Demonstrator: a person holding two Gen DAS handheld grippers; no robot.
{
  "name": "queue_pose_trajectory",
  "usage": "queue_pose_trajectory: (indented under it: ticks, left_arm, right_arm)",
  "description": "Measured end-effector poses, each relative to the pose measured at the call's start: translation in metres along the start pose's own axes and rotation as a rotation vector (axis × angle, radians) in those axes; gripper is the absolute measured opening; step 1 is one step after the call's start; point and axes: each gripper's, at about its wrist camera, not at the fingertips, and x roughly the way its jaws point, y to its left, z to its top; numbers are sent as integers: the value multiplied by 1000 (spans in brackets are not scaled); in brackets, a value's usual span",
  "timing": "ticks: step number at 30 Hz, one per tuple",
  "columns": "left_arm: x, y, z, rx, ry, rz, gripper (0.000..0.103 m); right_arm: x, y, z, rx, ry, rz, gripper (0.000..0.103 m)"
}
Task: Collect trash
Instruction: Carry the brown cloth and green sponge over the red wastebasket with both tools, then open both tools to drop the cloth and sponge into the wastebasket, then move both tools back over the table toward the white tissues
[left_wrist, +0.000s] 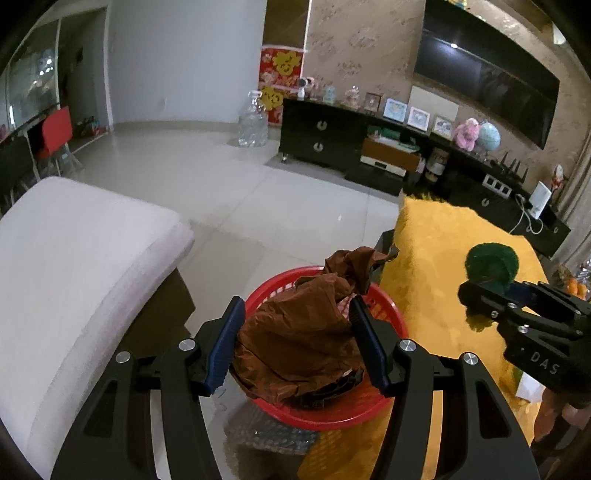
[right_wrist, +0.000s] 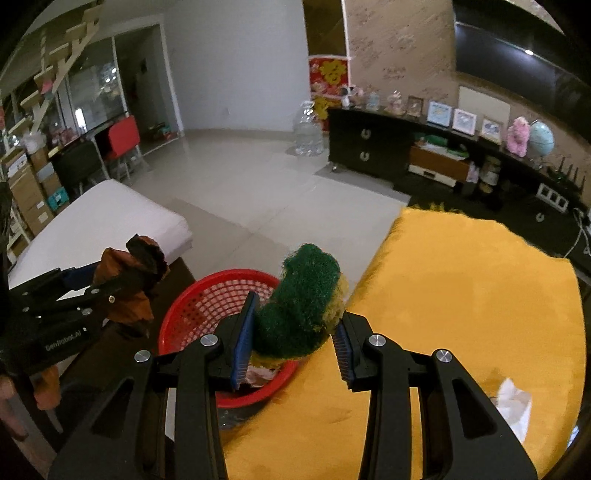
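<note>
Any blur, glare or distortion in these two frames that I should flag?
Left wrist view: strong fisheye bending, dark corners, the right gripper and green scouring pad soft. Right wrist view: same bending, glare on the floor tiles, white tissue blurred at the edge.

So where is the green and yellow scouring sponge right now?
The green and yellow scouring sponge is pinched in the right gripper, held over the near rim of the red plastic basket, beside the yellow cloth.

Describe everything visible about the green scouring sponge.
The scouring sponge is a dark green, coarse, fibrous pad over a yellow foam layer, bent and squashed. The right gripper holds it clamped between its blue pads, raised in the air. It hangs at the edge of the red mesh basket, beside the yellow cloth. Only the gripper touches it.
</note>
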Motion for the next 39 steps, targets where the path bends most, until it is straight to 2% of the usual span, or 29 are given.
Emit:
queue_pose_trajectory:
  ticks: [11, 13, 19, 21, 29, 35, 39]
  left_arm:
    - [42, 11, -15, -27, 101, -53, 57]
    - [44, 10, -16, -25, 105, -63, 61]
    - [52, 11, -17, -35, 116, -67, 69]
    - [52, 12, -16, -42, 120, -65, 75]
    - [40, 19, -9, -48, 85, -34, 78]
    - [19, 14, -4, -25, 29, -8, 81]
    - [8, 0, -1, 6, 5, -24, 82]
  right_arm:
    - [59, 21, -9, -14, 125, 59, 38]
    - [68, 24, -11, -15, 145, 69, 38]
    - [84, 25, -14, 10, 184, 100, 46]
    - [85, 25, -15, 8, 188, 103, 50]
    - [77, 17, -14, 40, 166, 108, 63]
    - [51, 11, -14, 10, 103, 58, 63]
    - [27, 6, -15, -2, 42, 11, 63]
